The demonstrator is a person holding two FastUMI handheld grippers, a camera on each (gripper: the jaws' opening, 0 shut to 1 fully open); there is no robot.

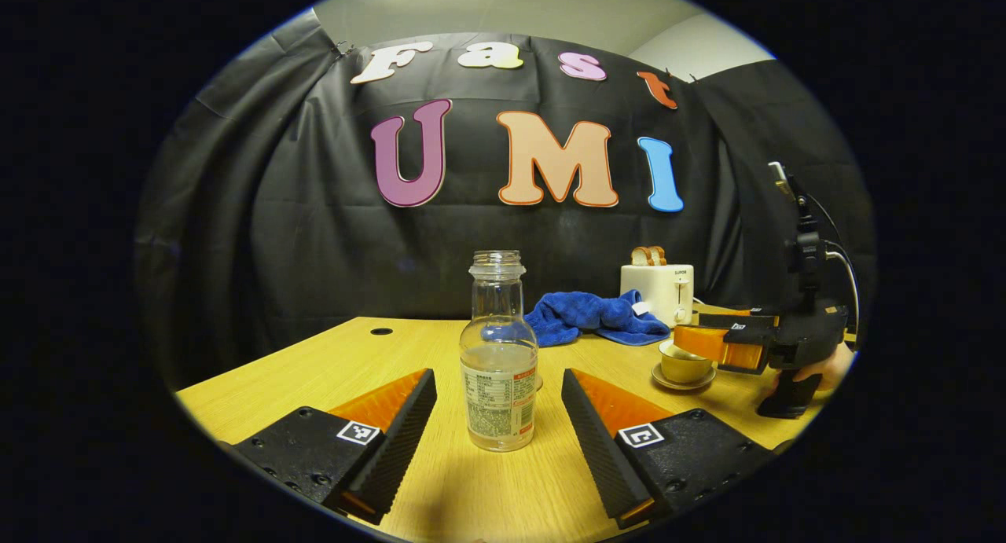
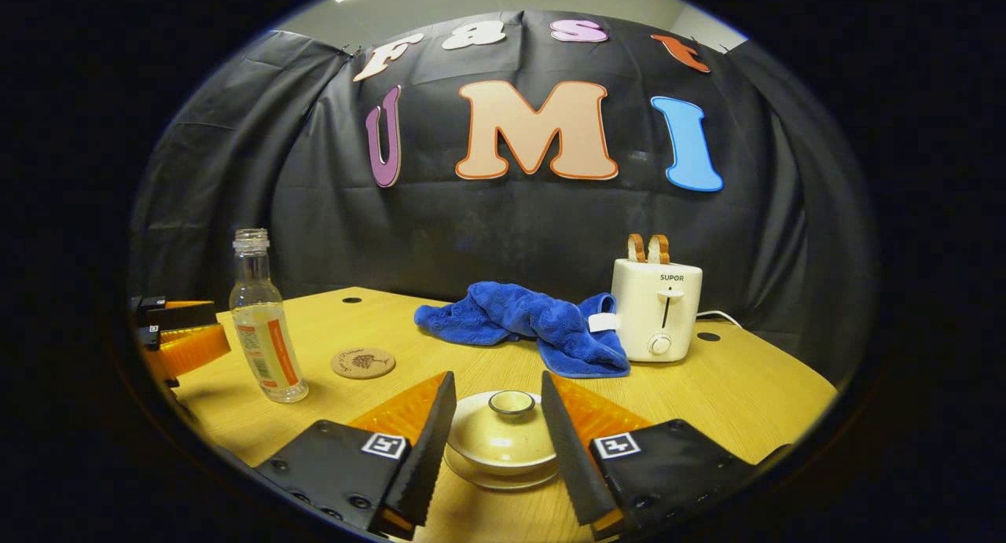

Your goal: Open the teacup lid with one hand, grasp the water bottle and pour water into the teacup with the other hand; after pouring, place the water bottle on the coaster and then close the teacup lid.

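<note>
Between ridged fingers [image 2: 428, 441], round glazed teacup lid [image 2: 503, 433].

Your left gripper [image 1: 499, 425] ends in two wedge-shaped fingers with ribbed inner faces, each seated on a matte block studded with small round screw heads and carrying a square black-and-white coded tag on top. Your right gripper [image 2: 493, 441] is the same build: ribbed wedges, screw-dotted blocks, one coded tag per side. In the left gripper view, the right unit [image 1: 754, 340] appears side-on: a boxy dark housing, a stubby pistol grip under your hand [image 1: 821, 368], an upright post topped by a clamped device, and a thin cable looping behind it.
</note>
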